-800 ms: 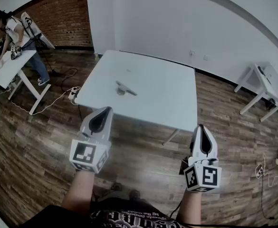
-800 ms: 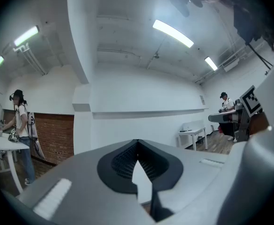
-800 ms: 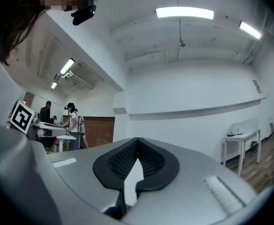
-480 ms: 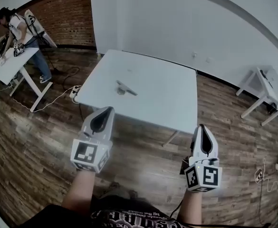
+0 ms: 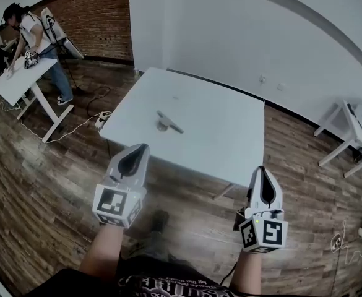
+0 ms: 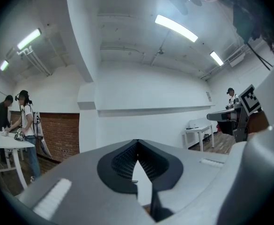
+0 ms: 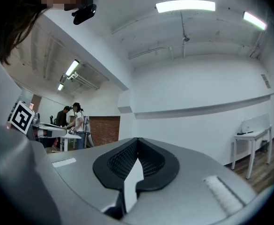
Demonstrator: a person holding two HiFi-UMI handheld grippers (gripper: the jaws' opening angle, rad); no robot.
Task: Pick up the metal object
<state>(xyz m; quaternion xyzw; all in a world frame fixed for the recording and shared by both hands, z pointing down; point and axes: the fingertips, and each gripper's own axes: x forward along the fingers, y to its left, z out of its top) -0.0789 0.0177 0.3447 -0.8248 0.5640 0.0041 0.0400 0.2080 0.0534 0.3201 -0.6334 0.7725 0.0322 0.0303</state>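
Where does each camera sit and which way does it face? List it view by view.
Head view: on the person's head, steeply down at the white table and metal object; both forearms, left gripper, right gripper show.
Left gripper view: on that gripper, facing a white wall; its shut jaws show.
Right gripper view: likewise, shut jaws in front.
Shared: all show the people at the side table.

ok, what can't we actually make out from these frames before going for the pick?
Metal object: seen in the head view only, too small to tell its type or which part touches the white table.
Gripper views: the bodies of the left gripper and right gripper fill the lower frame, so the object isn't clearly seen there.
Far table: what the people there handle is too small.
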